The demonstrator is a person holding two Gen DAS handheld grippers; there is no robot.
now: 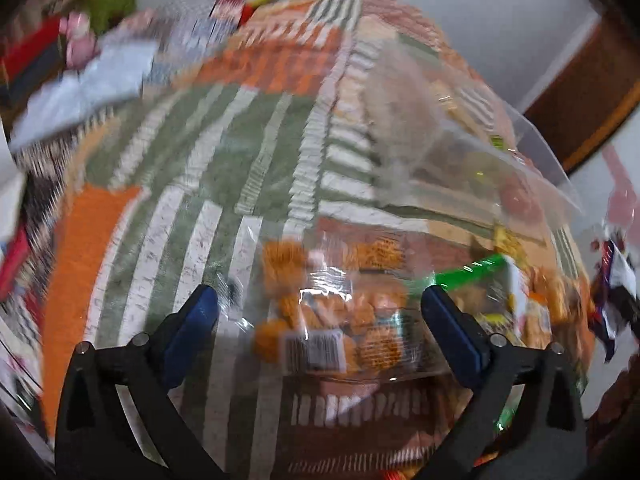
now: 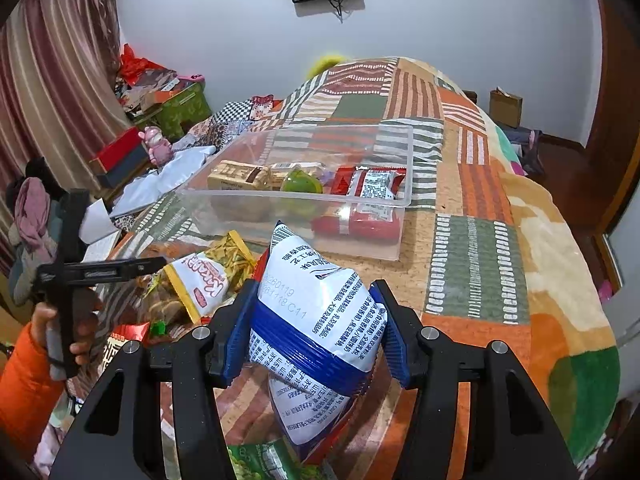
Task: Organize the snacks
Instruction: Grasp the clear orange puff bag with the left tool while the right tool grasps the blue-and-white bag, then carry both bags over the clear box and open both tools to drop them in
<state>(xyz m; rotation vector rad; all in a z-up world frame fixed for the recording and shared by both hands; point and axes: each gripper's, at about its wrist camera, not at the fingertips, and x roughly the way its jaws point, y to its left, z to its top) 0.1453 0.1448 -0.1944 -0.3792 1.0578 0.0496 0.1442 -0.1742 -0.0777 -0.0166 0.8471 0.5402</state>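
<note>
Snacks on a bed with a patchwork blanket [image 2: 472, 184] in orange, green and cream; entries run left to right. Far left, right wrist view: a hand [image 2: 66, 332] in an orange sleeve [image 2: 24, 392] grips the black handle of the left hand-held gripper [image 2: 96, 270], seen side-on. In its own blurred view the left hand-held gripper [image 1: 320, 312] stands wide open, blue pads well apart, pressing on nothing; between and just beyond them lies a clear packet of orange snack pieces [image 1: 328, 316] with a barcode label, flat on the blanket, with a green-edged packet [image 1: 476, 272] touching its right side. Near left of centre, right wrist view: a loose pile of packets on the blanket, topmost a yellow-and-white packet [image 2: 200, 284] with red lettering, a red packet [image 2: 124, 336] below it. Centre, near: the right hand-held gripper [image 2: 316, 332], part open, both blue pads pressed against the sides of a white-and-blue printed packet [image 2: 316, 316], which it holds tilted above the blanket; a green packet [image 2: 260, 460] shows at the bottom edge beneath. Centre, far: a clear plastic bin [image 2: 396, 236] resting on the blanket, well apart from the held packet, containing a tan packet [image 2: 236, 178] at left, a round green item [image 2: 302, 184] in the middle, and red-and-white packets [image 2: 368, 188] at right. Far right: a brown paper bag [image 2: 506, 108] on the floor by the wall.
</note>
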